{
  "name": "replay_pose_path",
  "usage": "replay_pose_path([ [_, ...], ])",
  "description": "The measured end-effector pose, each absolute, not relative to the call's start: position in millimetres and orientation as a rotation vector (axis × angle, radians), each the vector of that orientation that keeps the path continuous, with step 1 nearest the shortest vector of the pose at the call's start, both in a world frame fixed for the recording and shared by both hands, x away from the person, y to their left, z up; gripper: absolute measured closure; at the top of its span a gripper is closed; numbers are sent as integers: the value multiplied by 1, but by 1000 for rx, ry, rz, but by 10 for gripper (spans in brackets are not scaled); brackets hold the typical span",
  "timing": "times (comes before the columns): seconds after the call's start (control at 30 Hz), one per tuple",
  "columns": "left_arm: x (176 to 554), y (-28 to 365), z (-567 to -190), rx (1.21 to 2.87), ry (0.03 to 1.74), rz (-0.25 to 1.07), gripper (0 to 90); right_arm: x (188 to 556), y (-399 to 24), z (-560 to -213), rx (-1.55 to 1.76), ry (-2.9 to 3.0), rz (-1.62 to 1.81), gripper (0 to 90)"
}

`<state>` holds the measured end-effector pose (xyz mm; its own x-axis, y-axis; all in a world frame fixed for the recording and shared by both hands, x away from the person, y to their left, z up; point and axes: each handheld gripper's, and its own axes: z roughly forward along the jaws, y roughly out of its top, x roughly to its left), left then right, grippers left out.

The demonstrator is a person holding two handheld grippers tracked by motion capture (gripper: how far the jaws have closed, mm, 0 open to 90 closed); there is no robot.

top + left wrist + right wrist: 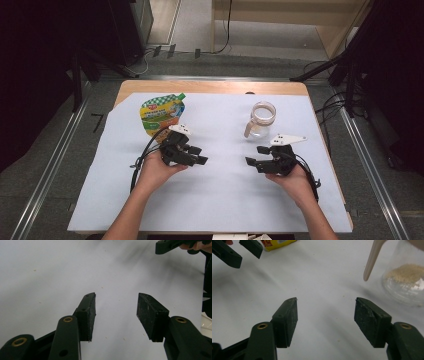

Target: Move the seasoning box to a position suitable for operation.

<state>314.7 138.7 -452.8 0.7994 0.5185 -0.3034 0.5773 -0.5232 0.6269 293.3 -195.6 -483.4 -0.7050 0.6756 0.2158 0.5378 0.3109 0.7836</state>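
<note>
The left gripper (200,155) and right gripper (252,156) stood open and empty; the pouch (162,115) lay behind the left fingers, the jar (262,120), seemingly holding crumbs, just beyond the right.

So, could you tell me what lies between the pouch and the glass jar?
Nothing: in the high view, only bare white sheet lies between the pouch and the glass jar.

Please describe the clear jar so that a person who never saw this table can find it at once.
On the white sheet that covers the table, look at the far right part. The clear jar stands there, with pale grains at the bottom. Unlike the colourful pouch, it is see-through.
</note>
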Motion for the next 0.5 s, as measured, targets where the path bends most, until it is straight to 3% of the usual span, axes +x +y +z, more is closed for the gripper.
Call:
replay_pose_path([
  [0.3,308,137,-449,2249,736,-43,458,295,-192,-483,1103,2432,1347,422],
  [0.5,311,138,-447,2199,743,-91,431,296,-192,-484,1088,2439,1375,438],
])
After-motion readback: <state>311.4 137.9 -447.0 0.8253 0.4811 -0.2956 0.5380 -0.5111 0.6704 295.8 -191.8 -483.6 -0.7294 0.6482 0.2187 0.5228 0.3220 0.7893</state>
